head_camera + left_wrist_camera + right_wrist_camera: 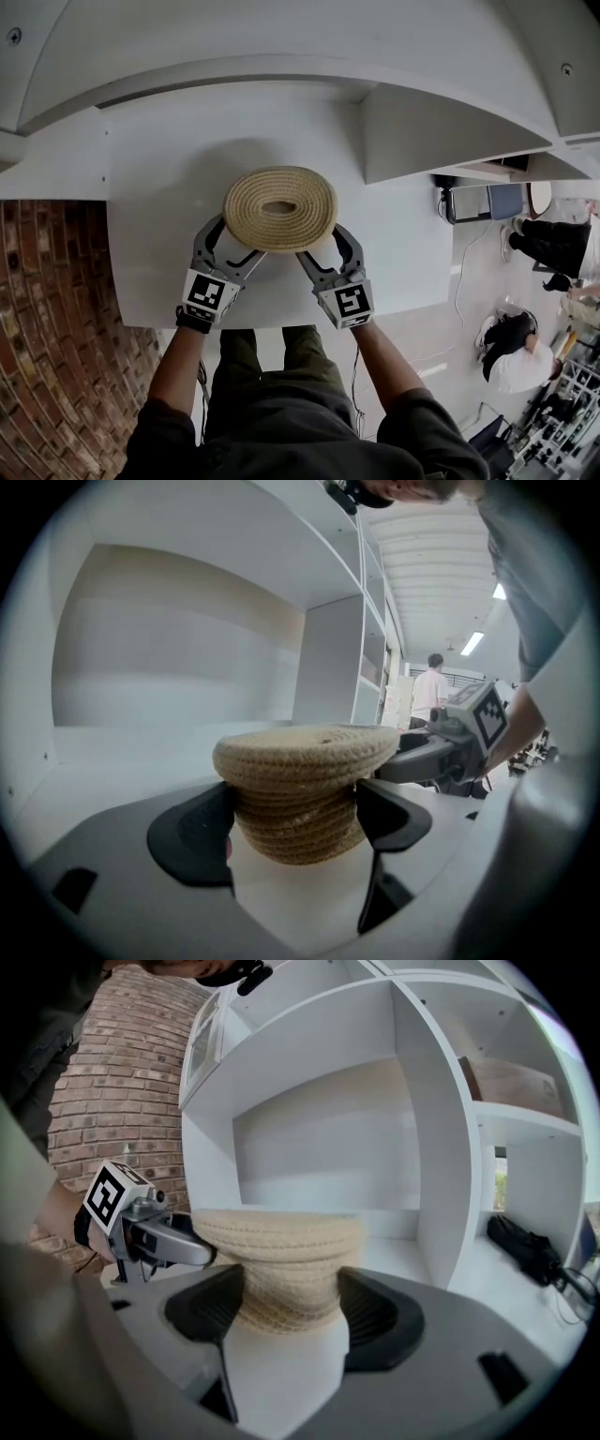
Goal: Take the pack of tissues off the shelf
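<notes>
— So, where is the thing we're after?
— The round tan woven-rope tissue holder (280, 208) is on the white shelf board (159, 234), close to its front edge and left of the white upright divider (422, 131). The oval slot in its lid faces up. No tissue shows through it, so I take the pack to be inside.
— Who has hold of it?
— Both. The left claw (234, 248) pinches the narrower body from the near left and the right claw (328, 251) from the near right. Each pair of jaws presses on the weave just under the overhanging lid.
— Why under the lid?
— My guess is that the rim works as a ledge, so the soft rope can't slip down through the jaws on the lift. Two holds on opposite sides should also keep it level.
— Is it off the shelf?
— I can't tell whether the base has left the board; at most it's barely raised. What's left, I judge, is drawing it back over the front edge.
— Anything close by?
— The divider stands nearest, on the right. The red brick wall (47, 309) is well apart, off the left edge.
</notes>
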